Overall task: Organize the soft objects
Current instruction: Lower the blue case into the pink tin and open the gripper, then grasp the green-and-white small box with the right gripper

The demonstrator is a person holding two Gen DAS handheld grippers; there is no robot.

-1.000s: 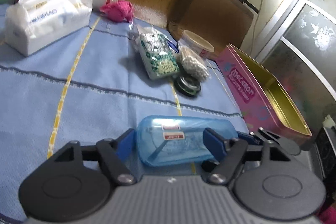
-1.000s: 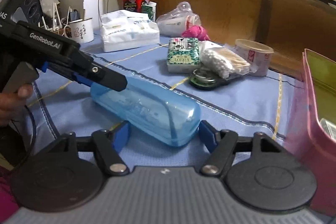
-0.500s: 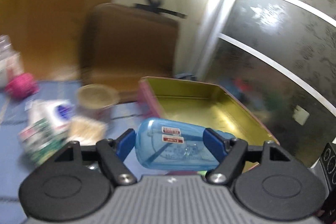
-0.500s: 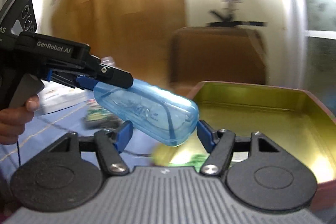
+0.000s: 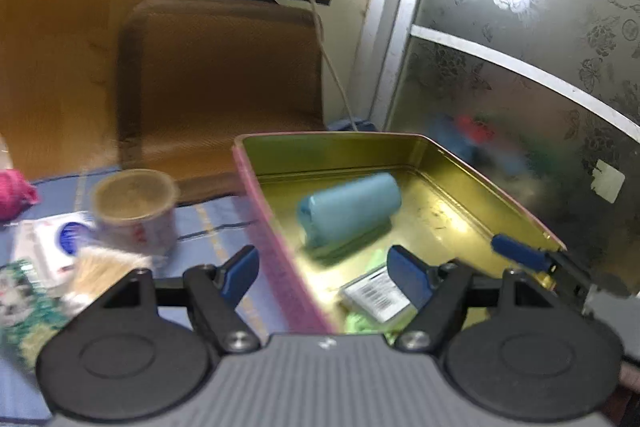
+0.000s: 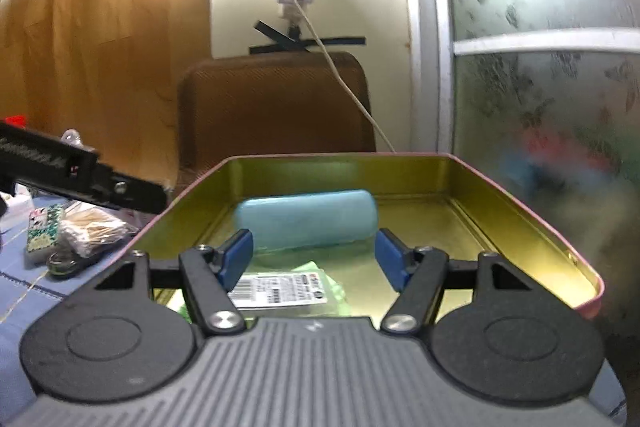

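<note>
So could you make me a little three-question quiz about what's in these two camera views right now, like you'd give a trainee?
1. True or false: the blue case lies inside the tin.
2. Which of these lies in the tin nearer the cameras than the blue case?
A. a green packet with a barcode label
B. a red mug
C. a pair of scissors
3. Fill in: neither the left gripper nor the right gripper holds ____.

Key
1. True; it rests on the tin's floor, toward the far wall.
2. A
3. Anything; both sets of jaws stand apart, empty.
</note>
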